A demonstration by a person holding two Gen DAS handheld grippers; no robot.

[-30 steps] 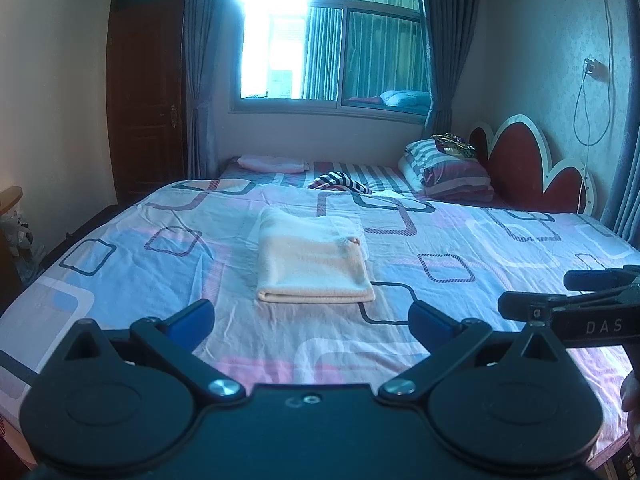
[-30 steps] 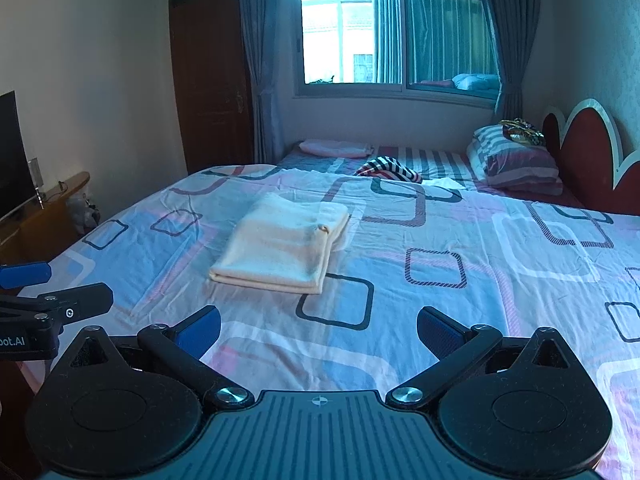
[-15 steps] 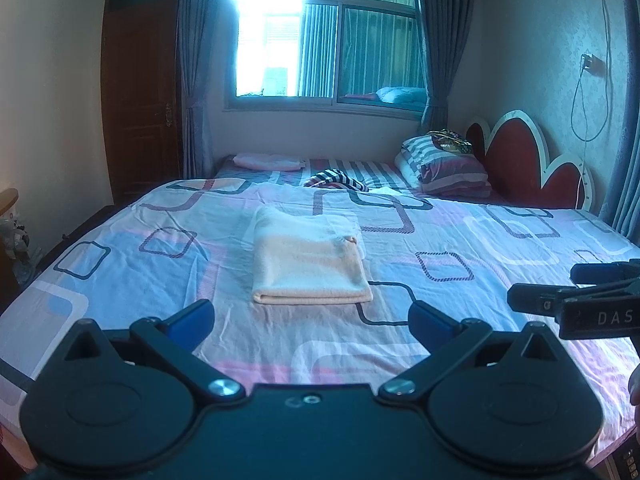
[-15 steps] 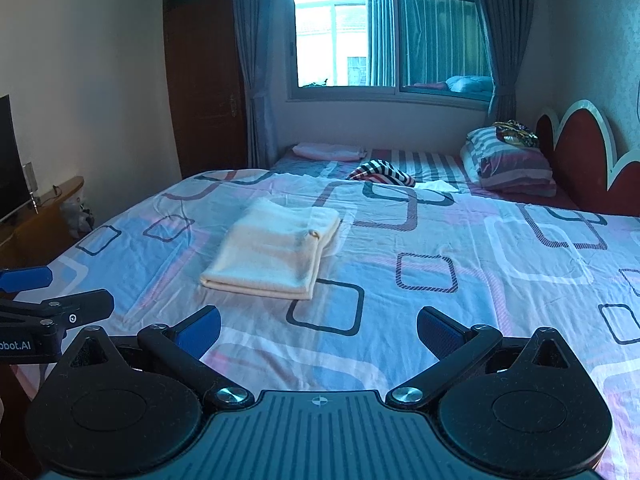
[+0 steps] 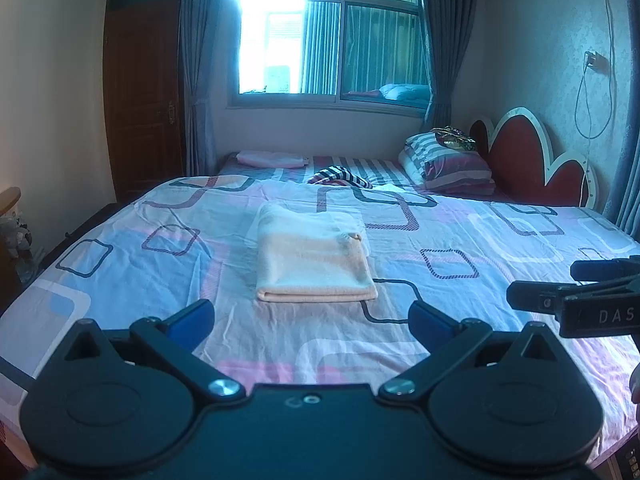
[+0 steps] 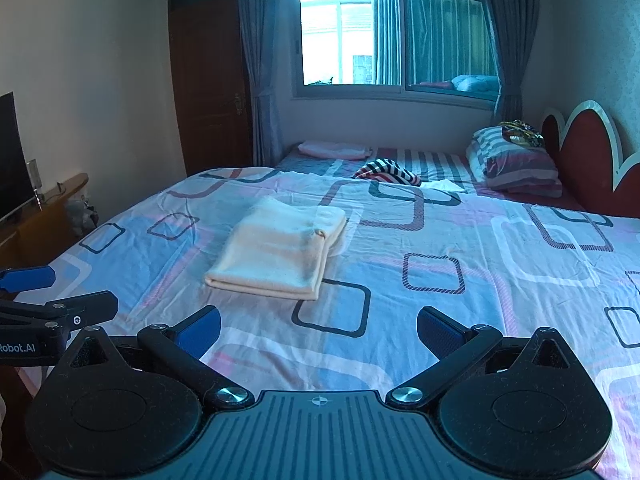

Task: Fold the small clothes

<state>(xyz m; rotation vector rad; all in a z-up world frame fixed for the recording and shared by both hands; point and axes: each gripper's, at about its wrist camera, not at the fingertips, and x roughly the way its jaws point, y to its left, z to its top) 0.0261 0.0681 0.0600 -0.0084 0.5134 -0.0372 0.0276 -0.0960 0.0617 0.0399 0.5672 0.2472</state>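
Cream folded garment (image 5: 314,258) lies squared mid-bed (image 5: 500,240), well ahead of us. Left tool (image 5: 310,316) and right tool (image 6: 318,326) both spread, empty. Fold looks finished; we judge best to withdraw level, avoiding snagging the near edge.

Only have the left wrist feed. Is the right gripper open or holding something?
Observer: Right gripper is open, with nothing between its fingers.
Operator: Anything on the far left that I can't see?
Observer: A TV on a wooden stand beside the bed.
Operator: Is the left gripper near the cloth?
Observer: No. The right wrist view shows the left gripper at the frame's left edge, apart from the folded cloth.
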